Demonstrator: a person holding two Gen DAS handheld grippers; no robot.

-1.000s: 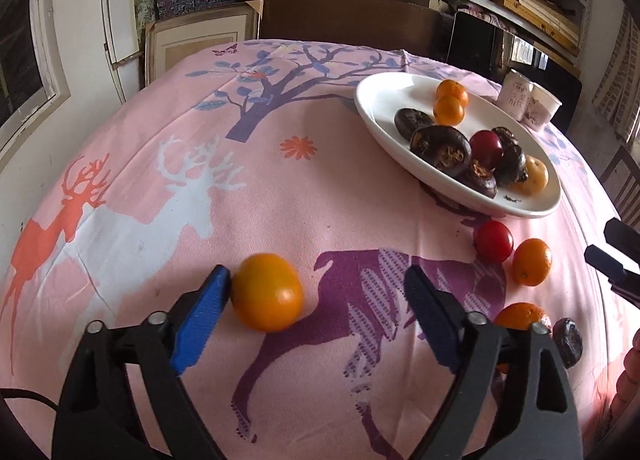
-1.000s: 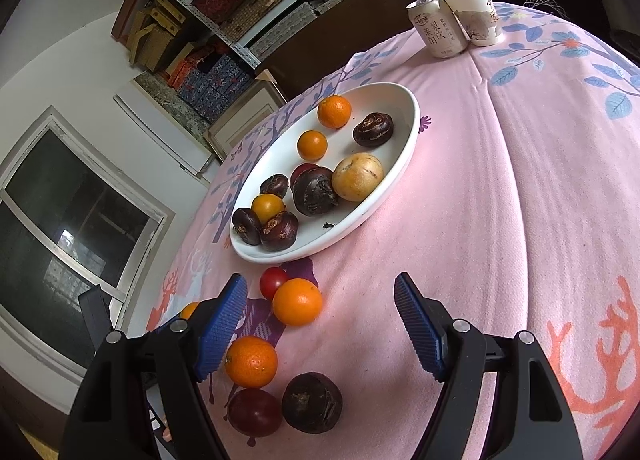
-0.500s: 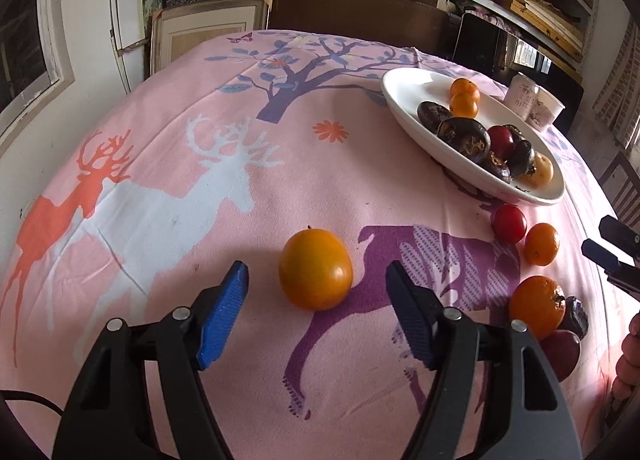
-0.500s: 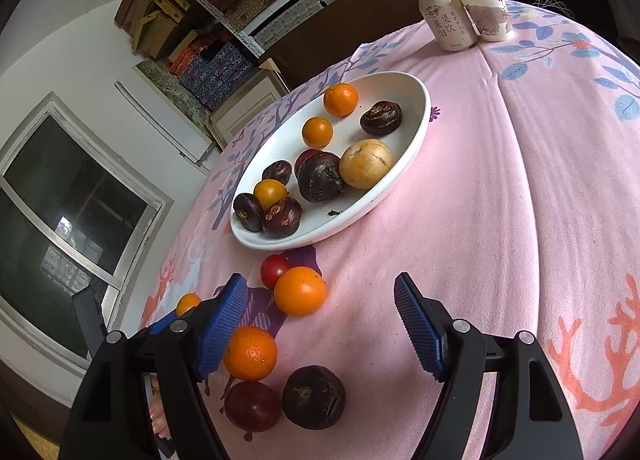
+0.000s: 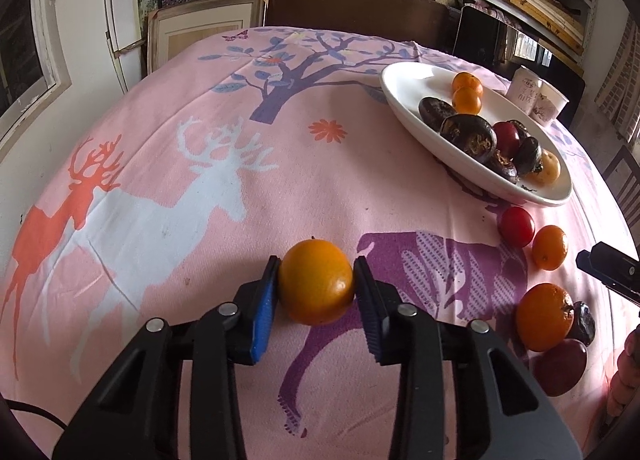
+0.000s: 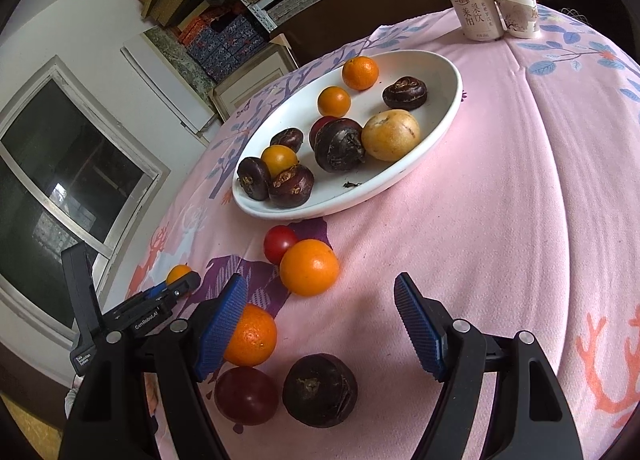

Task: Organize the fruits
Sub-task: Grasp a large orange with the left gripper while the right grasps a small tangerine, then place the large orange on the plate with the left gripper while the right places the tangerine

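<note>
Left gripper (image 5: 315, 287): we have just closed onto the orange (image 5: 316, 282); round skin may slip when lifted. Right gripper (image 6: 320, 324): released.

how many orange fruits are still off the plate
3. One orange fruit is clamped in the left tongs; one sits beside the red tomato near the white plate; one lies behind the right tongs' left pad. Others may be hidden.

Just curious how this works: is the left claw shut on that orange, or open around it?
Shut on it. The left claw has just been closing, and both blue pads now press the orange's sides.
</note>
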